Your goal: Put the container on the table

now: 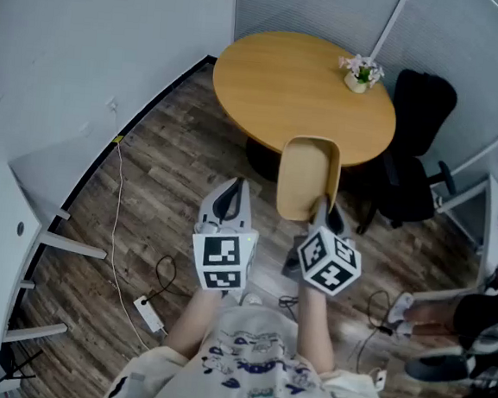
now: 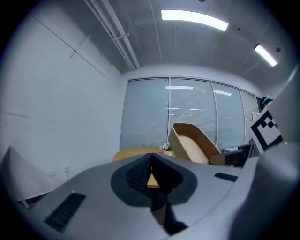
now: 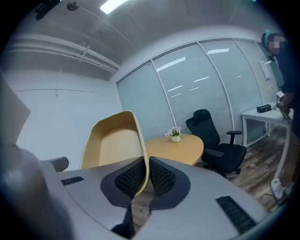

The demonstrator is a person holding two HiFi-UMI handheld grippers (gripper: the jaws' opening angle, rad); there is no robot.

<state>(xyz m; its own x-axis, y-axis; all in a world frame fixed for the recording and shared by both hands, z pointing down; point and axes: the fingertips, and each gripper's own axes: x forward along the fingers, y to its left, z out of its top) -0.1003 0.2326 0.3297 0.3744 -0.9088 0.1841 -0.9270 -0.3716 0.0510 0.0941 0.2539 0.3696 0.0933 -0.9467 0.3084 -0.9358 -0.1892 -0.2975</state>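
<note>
In the head view the wooden container (image 1: 308, 175) hides the round table's (image 1: 276, 84) edge at 6 o'clock and part of its dark base (image 1: 261, 158). A person's legs (image 1: 438, 316) at 4 o'clock are cut off by the picture's edge. In the right gripper view a mosaic patch covers the head of a standing person (image 3: 287, 65) at 2 o'clock, whose body runs off the edge.

Grey left claw (image 1: 232, 189), marker cube (image 1: 222, 263), printed shirt (image 1: 252, 359)
</note>
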